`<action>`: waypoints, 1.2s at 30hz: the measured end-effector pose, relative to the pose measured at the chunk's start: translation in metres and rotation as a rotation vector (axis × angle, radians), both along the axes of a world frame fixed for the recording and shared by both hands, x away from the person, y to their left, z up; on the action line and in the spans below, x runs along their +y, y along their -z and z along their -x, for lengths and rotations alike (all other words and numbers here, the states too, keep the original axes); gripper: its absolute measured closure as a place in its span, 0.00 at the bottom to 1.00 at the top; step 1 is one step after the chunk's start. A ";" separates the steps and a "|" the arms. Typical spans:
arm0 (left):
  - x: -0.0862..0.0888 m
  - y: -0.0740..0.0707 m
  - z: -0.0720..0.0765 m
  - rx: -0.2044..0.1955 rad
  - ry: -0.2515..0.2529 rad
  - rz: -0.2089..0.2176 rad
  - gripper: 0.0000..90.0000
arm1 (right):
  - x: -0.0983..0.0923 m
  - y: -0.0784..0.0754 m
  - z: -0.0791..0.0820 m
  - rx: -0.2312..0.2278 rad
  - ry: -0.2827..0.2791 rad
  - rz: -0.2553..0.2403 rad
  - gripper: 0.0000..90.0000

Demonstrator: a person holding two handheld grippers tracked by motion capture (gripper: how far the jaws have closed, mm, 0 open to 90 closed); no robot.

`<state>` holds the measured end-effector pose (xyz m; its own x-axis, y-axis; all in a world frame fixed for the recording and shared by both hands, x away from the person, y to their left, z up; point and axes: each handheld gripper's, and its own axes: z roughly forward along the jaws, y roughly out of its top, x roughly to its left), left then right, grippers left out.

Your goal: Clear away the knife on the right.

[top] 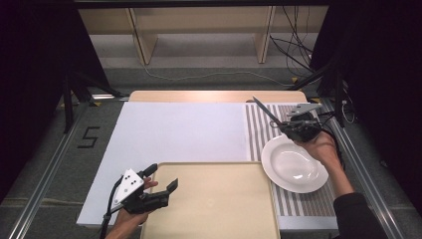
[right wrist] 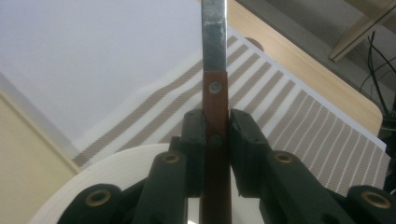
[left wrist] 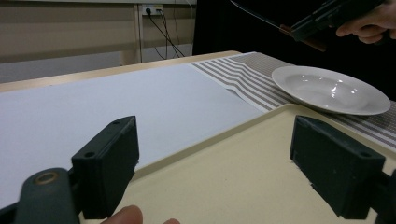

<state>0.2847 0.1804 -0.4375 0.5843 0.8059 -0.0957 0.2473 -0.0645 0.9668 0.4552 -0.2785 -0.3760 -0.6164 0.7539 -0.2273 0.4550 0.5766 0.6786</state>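
One knife (right wrist: 215, 88) sits clamped by its wooden handle in the right gripper (right wrist: 215, 140), lifted above the plate (top: 293, 167) at two o'clock. It looks stiff, light and sharp, so the handle is the safe hold. The left gripper (top: 160, 178) stands open over the tray (top: 219, 209).

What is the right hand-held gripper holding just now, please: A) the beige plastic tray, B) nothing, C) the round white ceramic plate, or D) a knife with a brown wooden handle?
D: the right hand-held gripper is clamped on the brown wooden handle of the knife, lifted above the round white ceramic plate.
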 end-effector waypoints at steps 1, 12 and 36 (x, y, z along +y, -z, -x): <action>0.000 0.000 0.000 -0.001 -0.001 0.003 0.17 | 0.002 0.000 0.002 0.001 -0.005 0.001 0.86; 0.000 -0.001 0.001 -0.003 0.003 0.002 0.17 | 0.019 0.007 0.032 0.003 -0.066 -0.009 0.86; 0.000 -0.001 0.002 -0.007 0.000 -0.001 0.17 | 0.050 0.021 0.090 0.022 -0.168 -0.006 0.86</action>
